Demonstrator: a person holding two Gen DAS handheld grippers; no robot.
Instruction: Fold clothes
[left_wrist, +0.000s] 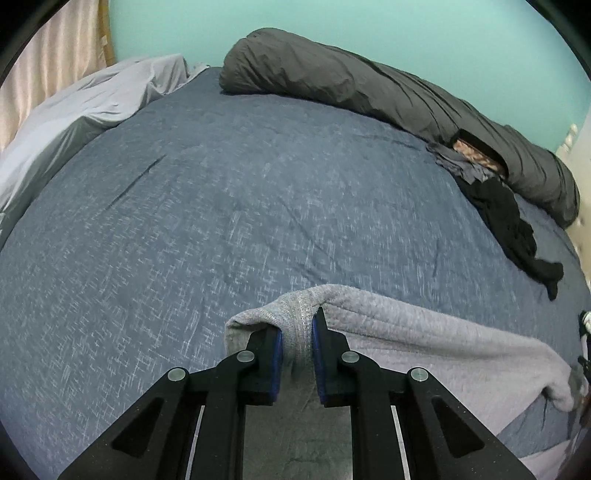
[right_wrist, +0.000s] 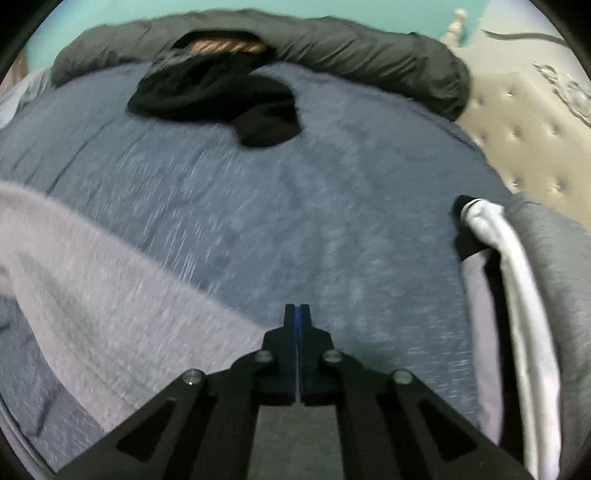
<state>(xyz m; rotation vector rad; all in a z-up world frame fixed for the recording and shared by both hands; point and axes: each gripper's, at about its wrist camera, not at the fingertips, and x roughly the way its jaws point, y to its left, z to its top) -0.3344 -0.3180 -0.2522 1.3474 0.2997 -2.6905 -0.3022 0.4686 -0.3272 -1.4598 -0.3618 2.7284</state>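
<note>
Grey knit garment between left gripper jaws, lower part hidden.

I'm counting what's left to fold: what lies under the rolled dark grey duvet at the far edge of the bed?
From under the duvet stick out a patterned tan cloth, grey clothes and a black garment. How far they reach beneath is hidden.
</note>
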